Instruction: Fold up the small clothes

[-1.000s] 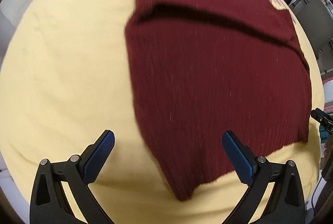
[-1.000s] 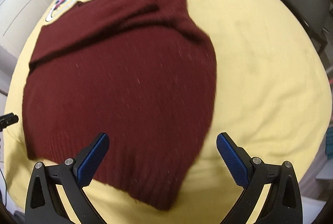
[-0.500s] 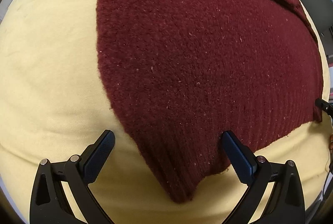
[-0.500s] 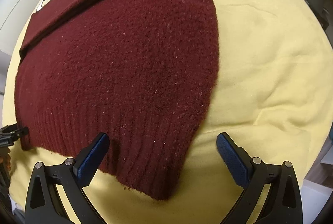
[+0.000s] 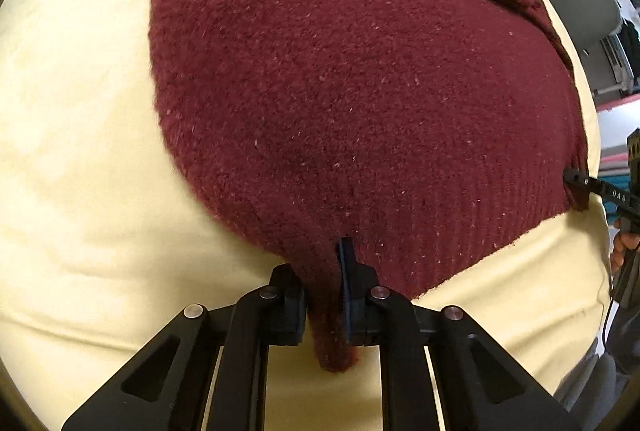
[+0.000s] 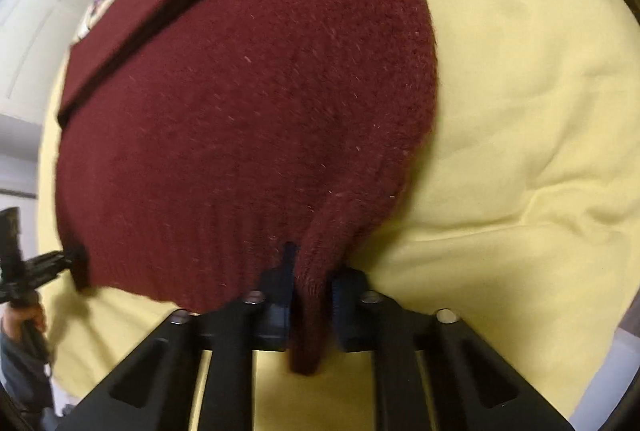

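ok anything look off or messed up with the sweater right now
Nothing stands out. The maroon sweater lies flat on the yellow cloth, with a folded band across its far end. The left gripper and the right gripper each pinch a corner of the ribbed hem, bunching it only there.

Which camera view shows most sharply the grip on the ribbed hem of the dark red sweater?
The left wrist view: the left gripper is shut on the sharply focused ribbed hem of the sweater. The right wrist view shows the right gripper pinching the other corner, but blurred.
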### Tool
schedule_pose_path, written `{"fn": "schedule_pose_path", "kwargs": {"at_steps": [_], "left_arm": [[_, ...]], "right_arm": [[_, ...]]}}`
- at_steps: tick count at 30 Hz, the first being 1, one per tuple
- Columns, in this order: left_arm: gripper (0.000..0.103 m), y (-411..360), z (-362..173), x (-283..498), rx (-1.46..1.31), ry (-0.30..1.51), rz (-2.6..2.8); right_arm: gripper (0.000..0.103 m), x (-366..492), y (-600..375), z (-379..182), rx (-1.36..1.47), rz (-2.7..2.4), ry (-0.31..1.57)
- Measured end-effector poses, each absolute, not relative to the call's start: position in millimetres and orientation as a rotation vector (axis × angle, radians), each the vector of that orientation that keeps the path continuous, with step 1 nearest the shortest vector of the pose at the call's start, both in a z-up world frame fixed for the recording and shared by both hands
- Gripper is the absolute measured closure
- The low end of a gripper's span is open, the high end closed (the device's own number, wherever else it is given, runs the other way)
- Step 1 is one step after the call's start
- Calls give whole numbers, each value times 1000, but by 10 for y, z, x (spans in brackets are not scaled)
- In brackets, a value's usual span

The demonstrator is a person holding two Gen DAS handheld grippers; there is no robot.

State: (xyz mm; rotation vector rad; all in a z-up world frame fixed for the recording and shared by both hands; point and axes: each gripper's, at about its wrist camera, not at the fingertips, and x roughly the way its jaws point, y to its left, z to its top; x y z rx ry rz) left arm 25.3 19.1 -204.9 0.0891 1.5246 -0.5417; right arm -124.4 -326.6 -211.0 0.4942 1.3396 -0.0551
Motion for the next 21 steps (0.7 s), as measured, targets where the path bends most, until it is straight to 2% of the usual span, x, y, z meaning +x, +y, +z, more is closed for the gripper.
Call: {"fn": "schedule_pose_path", "kwargs": {"at_steps": [4,12,21], "left_arm": [[93,169,-1956,336,96,1511,-566],[93,144,-1444,512,41,1391,-616],[93,44,-706,1074,9,1189,-602]], "right_arm": [[91,-1180,-3304,-1908,466,-27,1309],[91,-1050,-3500,-1398,499,14,1174],[91,-592,-3464,-654,501,-17,903]]}}
